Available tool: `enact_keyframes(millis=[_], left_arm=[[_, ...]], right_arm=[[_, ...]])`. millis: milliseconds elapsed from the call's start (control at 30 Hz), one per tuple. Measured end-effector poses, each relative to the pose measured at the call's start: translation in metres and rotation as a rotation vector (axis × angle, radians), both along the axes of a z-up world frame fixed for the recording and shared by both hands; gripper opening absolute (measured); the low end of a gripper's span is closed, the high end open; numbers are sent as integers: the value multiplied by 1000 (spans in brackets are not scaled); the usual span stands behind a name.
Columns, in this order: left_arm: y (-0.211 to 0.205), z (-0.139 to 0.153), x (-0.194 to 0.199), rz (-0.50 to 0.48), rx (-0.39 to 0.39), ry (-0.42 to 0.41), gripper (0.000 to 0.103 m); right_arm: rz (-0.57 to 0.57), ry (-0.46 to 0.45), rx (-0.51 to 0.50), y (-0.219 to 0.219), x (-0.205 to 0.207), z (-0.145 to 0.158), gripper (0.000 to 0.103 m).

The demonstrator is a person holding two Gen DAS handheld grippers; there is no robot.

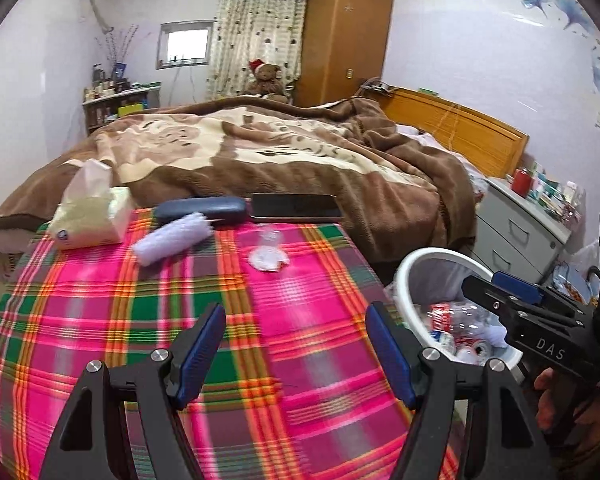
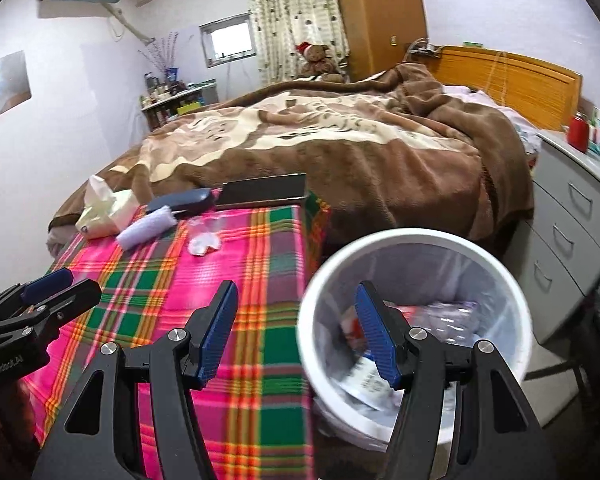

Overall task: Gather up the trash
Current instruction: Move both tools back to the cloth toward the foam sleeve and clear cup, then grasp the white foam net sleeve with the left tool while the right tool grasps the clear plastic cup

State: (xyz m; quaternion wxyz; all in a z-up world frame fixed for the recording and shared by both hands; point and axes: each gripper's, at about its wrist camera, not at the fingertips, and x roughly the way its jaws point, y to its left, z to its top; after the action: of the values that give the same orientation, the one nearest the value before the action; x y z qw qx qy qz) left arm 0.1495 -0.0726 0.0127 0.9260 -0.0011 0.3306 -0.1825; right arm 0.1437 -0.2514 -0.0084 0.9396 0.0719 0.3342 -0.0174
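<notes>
We are holding both sets of fingers spread and empty: the left gripper (image 1: 296, 354) is hovering over the plaid-covered bench (image 1: 100, 320) with nothing between its blue pads, and the right gripper (image 2: 296, 334) is poised half over the bench edge and half over the white bin (image 2: 516, 344), also gripping nothing. We are judging the task well along, since the bin, standing just beside the bench, is already holding bottles and wrappers. What is looking left to us is 1 crumpled clear wrapper (image 1: 267, 256) lying near the far middle of the cloth; it is a flat, roughly round wad with no clear long axis or heading. Beyond it are lying a lilac roll (image 1: 172, 240), a dark case (image 1: 204, 208), a phone (image 1: 296, 207) and a tissue pack (image 1: 88, 216), probably keepers.
</notes>
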Motion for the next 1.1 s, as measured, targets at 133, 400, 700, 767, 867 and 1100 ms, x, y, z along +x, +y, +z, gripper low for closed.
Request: enact_keyframes(millis=[133, 400, 700, 767, 867, 1100], left_arm=[[22, -1, 8, 37, 1, 1, 72], [65, -6, 31, 96, -1, 13, 72], [113, -15, 72, 144, -10, 18, 72], [119, -19, 85, 152, 2, 28, 72], [123, -25, 103, 131, 25, 37, 72], [123, -41, 146, 93, 32, 81, 72]], right_arm=[[36, 7, -9, 19, 12, -1, 62], [87, 17, -24, 52, 35, -1, 62], [126, 40, -33, 78, 72, -10, 62], [131, 59, -40, 83, 83, -16, 62], [130, 84, -37, 87, 99, -25, 62], [149, 121, -73, 95, 126, -43, 62]])
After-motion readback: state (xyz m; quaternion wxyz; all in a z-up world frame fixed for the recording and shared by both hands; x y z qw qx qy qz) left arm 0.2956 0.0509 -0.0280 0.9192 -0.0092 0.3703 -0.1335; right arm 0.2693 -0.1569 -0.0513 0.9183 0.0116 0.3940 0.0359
